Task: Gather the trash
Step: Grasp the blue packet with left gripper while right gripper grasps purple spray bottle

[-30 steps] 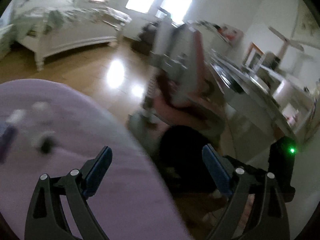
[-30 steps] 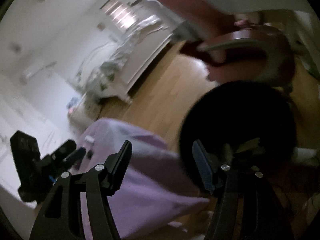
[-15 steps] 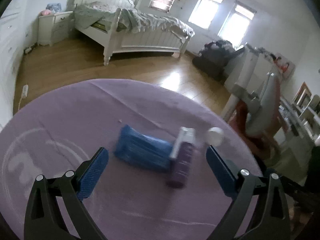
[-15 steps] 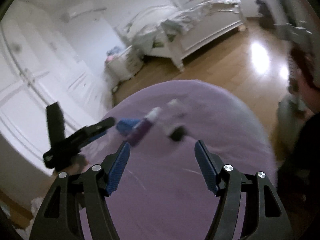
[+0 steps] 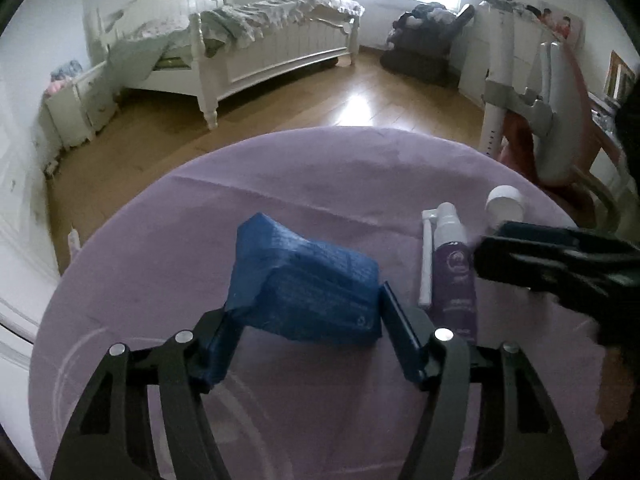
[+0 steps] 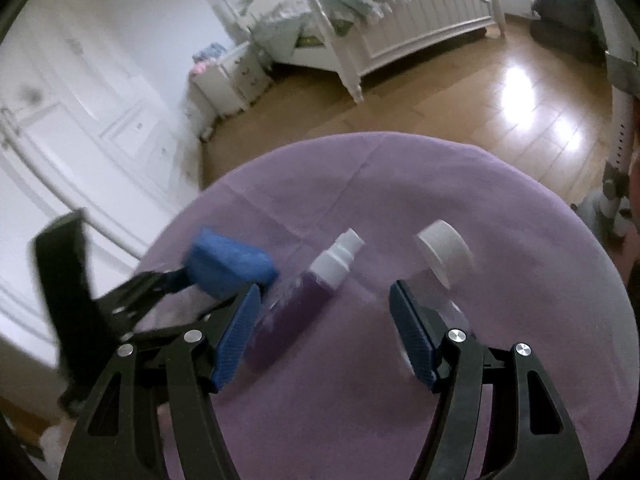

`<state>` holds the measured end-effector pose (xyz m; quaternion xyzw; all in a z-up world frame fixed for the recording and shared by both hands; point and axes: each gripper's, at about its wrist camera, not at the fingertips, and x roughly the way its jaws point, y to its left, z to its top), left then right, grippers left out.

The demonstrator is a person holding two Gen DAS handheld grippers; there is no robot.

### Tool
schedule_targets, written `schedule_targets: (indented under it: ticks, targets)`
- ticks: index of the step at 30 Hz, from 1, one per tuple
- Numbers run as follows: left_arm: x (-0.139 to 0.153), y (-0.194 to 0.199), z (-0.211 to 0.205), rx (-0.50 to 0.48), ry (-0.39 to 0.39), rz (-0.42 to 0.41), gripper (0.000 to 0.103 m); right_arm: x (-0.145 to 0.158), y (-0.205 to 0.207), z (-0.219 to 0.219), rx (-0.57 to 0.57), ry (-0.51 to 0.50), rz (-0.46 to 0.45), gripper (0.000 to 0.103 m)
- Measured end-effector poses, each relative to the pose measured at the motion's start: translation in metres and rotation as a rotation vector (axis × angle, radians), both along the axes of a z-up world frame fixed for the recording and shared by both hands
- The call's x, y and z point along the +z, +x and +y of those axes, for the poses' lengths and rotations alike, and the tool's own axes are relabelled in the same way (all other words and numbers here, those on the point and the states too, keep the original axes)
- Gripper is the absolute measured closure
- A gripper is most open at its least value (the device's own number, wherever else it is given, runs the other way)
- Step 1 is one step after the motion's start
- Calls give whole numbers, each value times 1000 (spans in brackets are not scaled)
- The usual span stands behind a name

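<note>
A crumpled blue packet (image 5: 304, 284) lies on a round table with a purple cloth (image 5: 320, 168). My left gripper (image 5: 308, 344) has its jaws on both sides of the packet, closed against it. A purple spray bottle (image 5: 452, 268) and a clear bottle with a white cap (image 5: 505, 204) lie to its right. In the right wrist view my right gripper (image 6: 324, 332) is open over the purple spray bottle (image 6: 304, 300); the white-capped bottle (image 6: 444, 256) lies by its right finger. The blue packet (image 6: 228, 264) shows at left in the left gripper.
A white bed (image 5: 256, 48) stands at the back on a wooden floor (image 5: 360, 100). A white nightstand (image 5: 76, 100) is at left. A chair with a red seat (image 5: 536, 120) stands right of the table. White wardrobe doors (image 6: 80, 128) are at left.
Both grippers swung from the floor and chair onto the table. The left gripper moved in and closed around the blue packet. The right gripper came down over the purple bottle.
</note>
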<state>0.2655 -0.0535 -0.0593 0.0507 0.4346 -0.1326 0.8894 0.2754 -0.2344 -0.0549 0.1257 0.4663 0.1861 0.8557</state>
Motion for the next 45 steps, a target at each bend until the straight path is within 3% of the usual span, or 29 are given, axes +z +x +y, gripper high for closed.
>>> schedule_targets:
  ticks: [4,8,9,10,12,13,15,19,23,27,37,42,44,45]
  targets:
    - [0,-5,10,12,-11,0,39,-15,16,22,23,-72,31,35]
    - [1,-10,24,44,-51,-1,47,-17,19,49,72,-239,-24,37]
    - [2,-11,27,52,-59,-2,54,-20,17,55,89,-285,-39,46]
    - [2,-13,29,58,-66,-3,76,-22,15,59,102,-329,-57,50]
    - [3,-19,35,72,-93,4,75,-24,8,67,152,-363,-96,70]
    - [4,-22,37,75,-111,5,75,-25,5,68,166,-365,-100,72]
    - [7,-32,40,83,-131,-4,75,-25,1,68,182,-342,-95,73]
    - [14,-49,39,90,-143,-23,76,-22,-14,47,186,-173,-73,77]
    - [19,-61,41,100,-178,-29,79,0,-49,10,144,-4,-122,80]
    - [21,-80,42,107,-192,-32,82,19,-76,-26,112,82,-163,80]
    - [45,-139,35,103,-251,-72,88,41,-141,-98,49,166,-209,80]
    - [49,-151,24,101,-207,-71,88,46,-168,-123,28,196,-226,80]
    - [45,-145,21,105,-244,-50,84,45,-176,-127,27,207,-224,80]
    - [43,-142,19,108,-250,-48,70,44,-180,-126,27,212,-221,80]
